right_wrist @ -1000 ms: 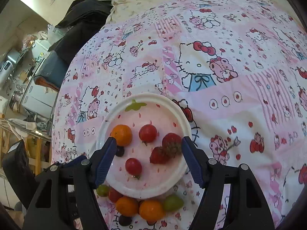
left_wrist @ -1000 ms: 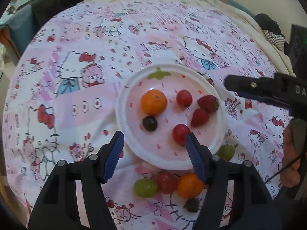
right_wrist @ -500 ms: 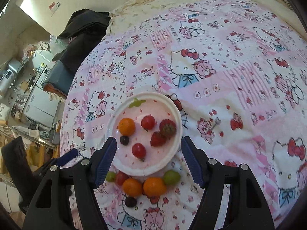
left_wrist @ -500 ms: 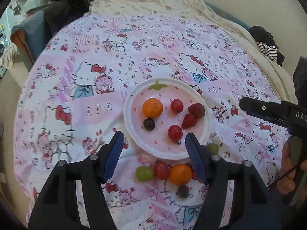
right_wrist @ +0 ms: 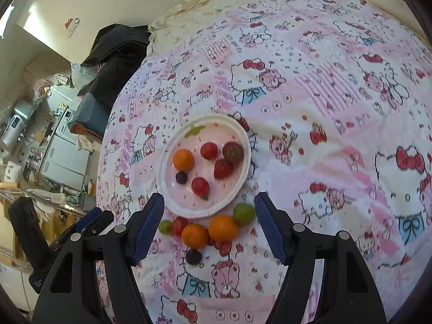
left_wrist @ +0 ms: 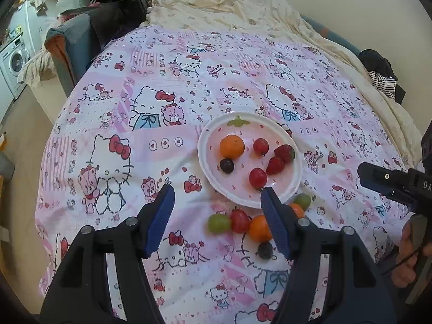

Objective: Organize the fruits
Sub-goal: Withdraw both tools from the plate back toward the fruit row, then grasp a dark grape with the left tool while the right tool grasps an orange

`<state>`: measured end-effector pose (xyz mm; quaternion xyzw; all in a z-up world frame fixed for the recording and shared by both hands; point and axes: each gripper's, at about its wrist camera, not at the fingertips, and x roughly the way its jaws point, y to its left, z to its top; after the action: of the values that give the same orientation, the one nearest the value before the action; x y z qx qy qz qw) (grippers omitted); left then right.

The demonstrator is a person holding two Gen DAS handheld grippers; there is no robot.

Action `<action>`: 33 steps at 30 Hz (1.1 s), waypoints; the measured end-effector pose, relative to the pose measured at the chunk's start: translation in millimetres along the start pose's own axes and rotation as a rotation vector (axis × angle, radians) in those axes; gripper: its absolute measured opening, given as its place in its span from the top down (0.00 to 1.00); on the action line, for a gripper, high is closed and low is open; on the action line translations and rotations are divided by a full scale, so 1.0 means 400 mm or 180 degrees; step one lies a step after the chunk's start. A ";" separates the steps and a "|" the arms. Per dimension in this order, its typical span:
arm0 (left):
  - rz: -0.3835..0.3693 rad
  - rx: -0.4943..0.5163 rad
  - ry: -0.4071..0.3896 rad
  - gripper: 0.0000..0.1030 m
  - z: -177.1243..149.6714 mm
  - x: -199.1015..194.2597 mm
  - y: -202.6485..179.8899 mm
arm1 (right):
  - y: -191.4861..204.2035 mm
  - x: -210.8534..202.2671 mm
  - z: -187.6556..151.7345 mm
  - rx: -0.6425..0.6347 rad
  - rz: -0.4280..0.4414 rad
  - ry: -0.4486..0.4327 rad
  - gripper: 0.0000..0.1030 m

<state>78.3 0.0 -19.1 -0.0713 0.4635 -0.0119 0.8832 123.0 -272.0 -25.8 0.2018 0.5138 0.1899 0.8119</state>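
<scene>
Pink-speckled plate (left_wrist: 206,162) is half filled, so with both my grippers' fingers wide and empty, I judge the green grape (right_wrist: 243,213) on the bedspread (right_wrist: 337,102) next.

A cartoon-print bed (left_wrist: 189,86) carries a plate (left_wrist: 213,183) and, beside it, seemingly six loose fruits (right_wrist: 222,228).

Black angular gripper (left_wrist: 217,208) arms with ribbed blue pads (left_wrist: 162,216), silver screws, white lettering at three o'clock, bare-skinned hand (left_wrist: 407,259) at four o'clock.
</scene>
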 end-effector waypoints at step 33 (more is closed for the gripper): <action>-0.0384 0.0370 0.1113 0.83 -0.188 0.263 -0.175 | -0.070 0.032 -0.054 0.0365 -0.0010 0.0285 0.30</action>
<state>79.8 -86.9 -137.6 -0.0447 0.6033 -0.1037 0.7895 111.4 -286.3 -58.8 0.2384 0.5600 0.1678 0.7755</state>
